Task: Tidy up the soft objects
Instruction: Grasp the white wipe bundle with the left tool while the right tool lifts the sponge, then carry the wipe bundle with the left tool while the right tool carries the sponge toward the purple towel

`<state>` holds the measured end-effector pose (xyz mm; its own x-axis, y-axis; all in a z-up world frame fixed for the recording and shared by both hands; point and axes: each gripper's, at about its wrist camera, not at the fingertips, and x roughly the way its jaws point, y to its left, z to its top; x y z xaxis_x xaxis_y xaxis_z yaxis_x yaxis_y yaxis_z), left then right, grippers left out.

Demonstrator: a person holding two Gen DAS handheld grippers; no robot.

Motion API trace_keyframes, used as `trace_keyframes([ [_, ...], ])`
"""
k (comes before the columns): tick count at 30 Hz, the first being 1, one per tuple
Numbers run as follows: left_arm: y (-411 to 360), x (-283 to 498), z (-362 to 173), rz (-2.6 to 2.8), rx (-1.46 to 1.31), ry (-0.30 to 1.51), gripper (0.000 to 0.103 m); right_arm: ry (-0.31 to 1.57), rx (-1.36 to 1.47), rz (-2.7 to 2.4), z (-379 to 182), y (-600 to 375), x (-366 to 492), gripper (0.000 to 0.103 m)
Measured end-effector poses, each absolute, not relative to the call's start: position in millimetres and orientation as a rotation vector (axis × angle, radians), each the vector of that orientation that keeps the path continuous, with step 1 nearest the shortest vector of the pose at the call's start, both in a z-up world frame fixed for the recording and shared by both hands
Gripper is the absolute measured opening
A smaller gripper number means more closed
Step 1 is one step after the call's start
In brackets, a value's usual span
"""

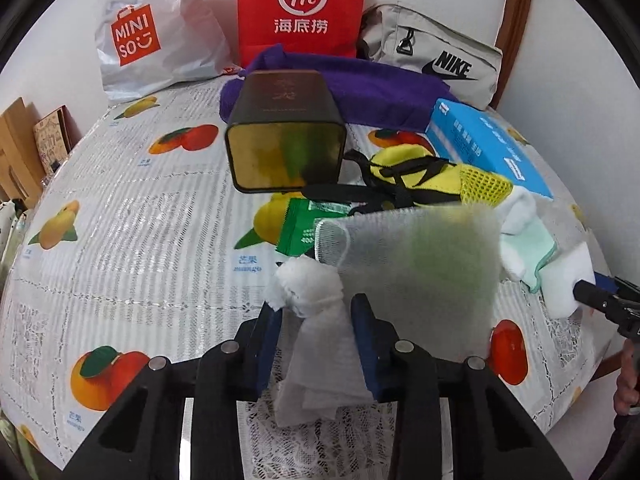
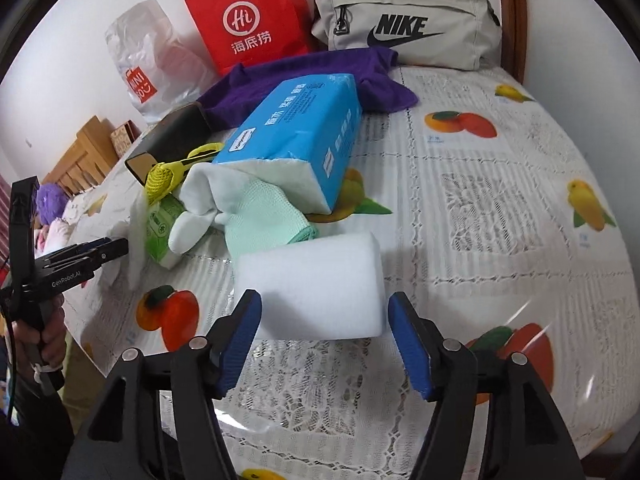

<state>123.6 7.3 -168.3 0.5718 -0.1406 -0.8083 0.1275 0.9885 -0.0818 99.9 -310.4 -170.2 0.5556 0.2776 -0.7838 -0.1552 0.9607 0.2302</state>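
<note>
My left gripper is shut on a white gauzy cloth, which bunches above the fingers and hangs below; a sheer flap of it stands up to the right. My right gripper is open around a white foam block lying on the table, its pads at the block's two ends. A mint cloth and a white cloth lie just beyond the block. A yellow mesh pouch and a purple towel lie farther back.
A dark square tin lies on its side with its opening toward me. A blue tissue pack, a green packet, a red paper bag, a white Miniso bag and a grey Nike pouch stand on the fruit-print tablecloth.
</note>
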Motion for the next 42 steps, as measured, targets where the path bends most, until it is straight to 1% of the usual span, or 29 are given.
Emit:
trace_keyframes([
  [1, 8, 123, -167, -0.155, -0.013, 0.948, 0.034, 0.949, 0.146, 0.255, -170, -310, 100, 0.075],
  [2, 9, 122, -167, -0.153, -0.011, 0.947, 0.034, 0.951, 0.141, 0.253, -170, -309, 100, 0.079],
  [6, 15, 123, -167, -0.15, -0.019, 0.953, 0.034, 0.952, 0.088, 0.253, -171, -298, 100, 0.08],
  [9, 17, 124, -168, -0.156, -0.031, 0.955, 0.034, 0.951, 0.081, 0.269, -173, -290, 101, 0.083],
  [14, 18, 127, -173, -0.137, -0.036, 0.975, 0.034, 0.965, 0.045, 0.247, -183, -278, 108, 0.083],
  [18, 28, 130, -175, -0.129, -0.103, 0.981, 0.034, 0.948, 0.012, 0.218, -186, -273, 109, 0.083],
  [19, 29, 130, -175, -0.134, -0.102, 0.98, 0.034, 0.946, 0.007, 0.218, -186, -272, 108, 0.083],
  [20, 29, 130, -173, -0.137, -0.092, 0.975, 0.034, 0.942, 0.001, 0.218, -185, -271, 108, 0.079],
  [21, 28, 128, -172, -0.137, -0.08, 0.967, 0.03, 0.937, -0.004, 0.221, -184, -271, 108, 0.075],
  [22, 28, 127, -170, -0.14, -0.071, 0.96, 0.028, 0.935, -0.006, 0.228, -183, -271, 107, 0.063],
  [23, 27, 127, -169, -0.143, -0.064, 0.955, 0.027, 0.937, -0.007, 0.232, -182, -271, 107, 0.055],
  [24, 28, 126, -166, -0.146, -0.062, 0.95, 0.027, 0.945, -0.008, 0.234, -181, -271, 108, 0.052],
  [28, 31, 124, -154, -0.156, -0.069, 0.926, 0.027, 0.935, -0.009, 0.224, -174, -274, 105, 0.046],
  [34, 33, 124, -150, -0.158, -0.058, 0.927, 0.027, 0.938, 0.015, 0.246, -169, -279, 104, 0.045],
  [36, 33, 124, -152, -0.156, -0.053, 0.941, 0.027, 0.954, 0.027, 0.241, -171, -281, 106, 0.048],
  [38, 32, 123, -154, -0.157, -0.051, 0.951, 0.027, 0.968, 0.051, 0.247, -173, -284, 106, 0.066],
  [40, 33, 124, -155, -0.159, -0.054, 0.958, 0.027, 0.96, 0.083, 0.237, -171, -290, 105, 0.074],
  [42, 34, 123, -155, -0.158, -0.057, 0.957, 0.027, 0.953, 0.107, 0.204, -168, -299, 105, 0.075],
])
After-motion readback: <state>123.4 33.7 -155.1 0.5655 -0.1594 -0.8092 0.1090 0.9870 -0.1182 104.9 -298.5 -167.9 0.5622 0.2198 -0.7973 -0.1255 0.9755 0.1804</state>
